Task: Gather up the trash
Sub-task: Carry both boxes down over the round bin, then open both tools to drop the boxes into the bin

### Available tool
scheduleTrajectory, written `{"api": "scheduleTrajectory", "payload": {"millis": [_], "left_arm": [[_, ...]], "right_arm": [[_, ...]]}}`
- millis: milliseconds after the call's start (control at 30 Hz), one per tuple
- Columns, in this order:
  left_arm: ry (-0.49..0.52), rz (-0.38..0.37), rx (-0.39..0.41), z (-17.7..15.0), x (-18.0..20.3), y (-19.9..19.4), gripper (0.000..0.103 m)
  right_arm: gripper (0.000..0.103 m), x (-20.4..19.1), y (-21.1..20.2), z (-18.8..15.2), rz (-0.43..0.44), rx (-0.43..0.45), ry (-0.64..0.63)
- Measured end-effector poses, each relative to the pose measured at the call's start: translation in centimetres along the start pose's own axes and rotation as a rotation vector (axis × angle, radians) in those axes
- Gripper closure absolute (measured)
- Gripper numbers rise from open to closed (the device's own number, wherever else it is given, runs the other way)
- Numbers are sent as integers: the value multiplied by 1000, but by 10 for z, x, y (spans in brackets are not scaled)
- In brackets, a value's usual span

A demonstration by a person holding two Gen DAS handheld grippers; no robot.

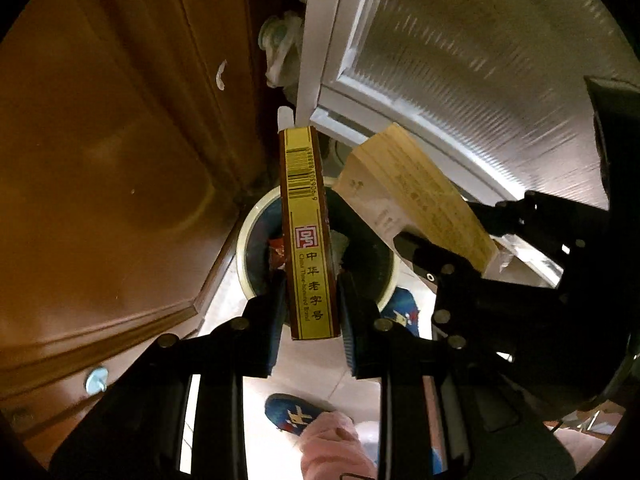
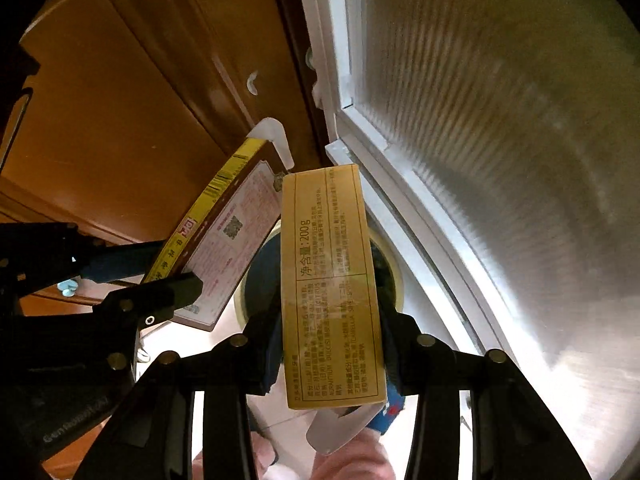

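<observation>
My left gripper (image 1: 312,284) is shut on a flat brown-and-yellow box (image 1: 306,216) with a barcode. It holds the box edge-on, straight over a round trash bin (image 1: 244,256) with a cream rim and dark liner. In the same view my right gripper (image 1: 460,236) comes in from the right, gripping a tan-yellow box (image 1: 412,188). In the right wrist view, my right gripper (image 2: 330,312) is shut on the yellow printed box (image 2: 328,264) above the bin (image 2: 394,276). On the left there, my left gripper (image 2: 176,268) clamps the brown box (image 2: 236,236). Some trash lies inside the bin.
A brown wooden cabinet (image 1: 120,160) stands on the left and a white-framed ribbed glass door (image 1: 460,60) on the right, with the bin in the corner between them. A person's blue slipper (image 1: 294,414) and pink trouser leg (image 1: 336,448) are on the pale tiled floor below.
</observation>
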State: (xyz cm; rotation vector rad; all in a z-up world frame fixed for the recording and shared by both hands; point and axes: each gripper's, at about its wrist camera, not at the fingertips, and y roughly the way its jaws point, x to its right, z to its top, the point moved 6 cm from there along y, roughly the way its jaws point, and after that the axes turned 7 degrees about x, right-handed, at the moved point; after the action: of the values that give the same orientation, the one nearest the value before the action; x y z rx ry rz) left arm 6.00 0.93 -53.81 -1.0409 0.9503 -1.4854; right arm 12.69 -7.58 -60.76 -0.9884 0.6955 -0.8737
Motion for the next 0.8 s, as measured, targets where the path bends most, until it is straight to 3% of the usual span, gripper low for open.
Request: {"api": "scheduleTrajectory", "payload": {"millis": [200, 367, 800], "left_arm": [[-16, 27, -18, -3, -13, 15, 79], [-51, 35, -17, -6, -24, 15, 52], [-102, 60, -3, 1, -33, 1, 49]], "right_arm": [[61, -1, 17, -2, 6, -5, -13], [60, -2, 24, 0, -1, -13, -32], [60, 4, -4, 2, 5, -25, 18]]}}
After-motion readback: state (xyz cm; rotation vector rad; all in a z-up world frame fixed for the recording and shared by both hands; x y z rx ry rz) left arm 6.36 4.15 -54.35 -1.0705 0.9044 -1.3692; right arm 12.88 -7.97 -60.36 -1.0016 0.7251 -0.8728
